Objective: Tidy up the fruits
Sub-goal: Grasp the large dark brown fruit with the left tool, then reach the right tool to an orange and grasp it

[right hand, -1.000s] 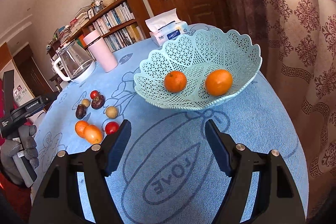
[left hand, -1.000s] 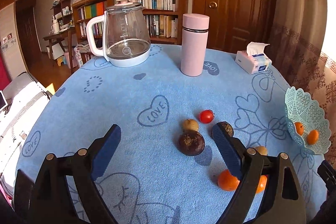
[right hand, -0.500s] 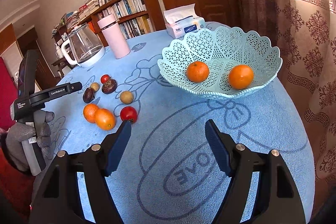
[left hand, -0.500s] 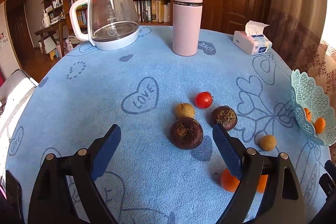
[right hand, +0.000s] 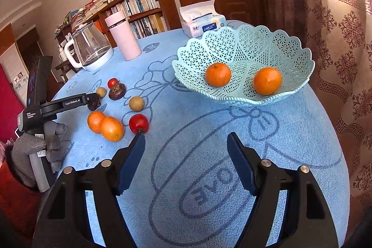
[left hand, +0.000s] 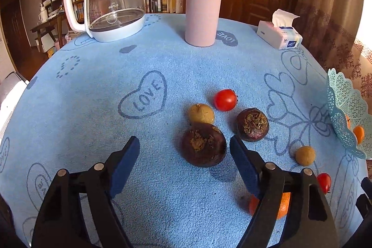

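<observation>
In the left wrist view my left gripper is open, low over the blue cloth, with a dark purple mangosteen just ahead between its fingertips. A second mangosteen, a tan longan, a red tomato and another longan lie beyond. In the right wrist view my right gripper is open and empty over the cloth. A mint lattice basket holds two oranges. Two more oranges and a tomato lie left of it.
A glass kettle, a pink flask and a tissue box stand at the far side of the round table. The basket sits at the right edge, by a curtain. The left gripper's body reaches over the fruit.
My left gripper has moved forward and down toward the near mangosteen, which now sits between its fingertips. My right gripper has pulled back and turned left, away from the basket.
</observation>
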The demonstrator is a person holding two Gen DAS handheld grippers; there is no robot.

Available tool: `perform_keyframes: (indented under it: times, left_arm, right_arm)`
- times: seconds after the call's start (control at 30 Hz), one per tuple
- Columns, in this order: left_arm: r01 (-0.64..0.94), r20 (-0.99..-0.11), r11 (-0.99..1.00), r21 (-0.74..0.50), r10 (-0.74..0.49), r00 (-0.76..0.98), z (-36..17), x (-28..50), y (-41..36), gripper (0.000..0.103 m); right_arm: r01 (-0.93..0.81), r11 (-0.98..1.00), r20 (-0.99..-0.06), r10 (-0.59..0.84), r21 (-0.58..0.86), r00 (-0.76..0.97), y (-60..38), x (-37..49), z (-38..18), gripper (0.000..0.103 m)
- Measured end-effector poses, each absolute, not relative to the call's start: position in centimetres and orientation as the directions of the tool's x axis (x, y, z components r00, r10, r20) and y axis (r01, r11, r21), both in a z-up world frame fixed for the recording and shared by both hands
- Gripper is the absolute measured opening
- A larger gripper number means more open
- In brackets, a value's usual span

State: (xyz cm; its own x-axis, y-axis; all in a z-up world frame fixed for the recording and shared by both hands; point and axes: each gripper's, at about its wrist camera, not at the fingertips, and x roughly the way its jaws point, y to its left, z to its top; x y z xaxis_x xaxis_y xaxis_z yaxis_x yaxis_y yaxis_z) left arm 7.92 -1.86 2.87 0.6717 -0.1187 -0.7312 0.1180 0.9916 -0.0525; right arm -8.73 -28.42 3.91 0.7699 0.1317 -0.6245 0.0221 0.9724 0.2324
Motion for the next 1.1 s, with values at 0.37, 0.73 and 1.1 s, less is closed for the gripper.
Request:
perform_keyframes:
  times: [0.37, 0.73, 1.1]
  left_arm:
    - [0.186, -0.73, 0.972, -0.141, -0.23, 0.643, 2.3, 8.0, -1.8, 0.049]
    - [0.189, -0.663, 0.962, -0.195, -0.272, 0.697, 3.1, 6.6, -0.7, 0.044]
    - [0.171, -0.621, 0.972, -0.162, -0.235, 0.748, 4.0, 5.4, -0.4, 0.044]
  right_arm:
    - [0.027, 0.98, -0.65, 0.109, 0.196, 0.752, -27.8, -8.2, 3.5, 0.075]
    - [0.05, 0.989, -0.676, 0.058, 0.139, 0.734, -27.0, -7.6, 3.1, 0.075]
    - [-0.086, 0.983, -0.675, 0.175, 0.162, 0.717, -21.7, -6.2, 3.7, 0.073]
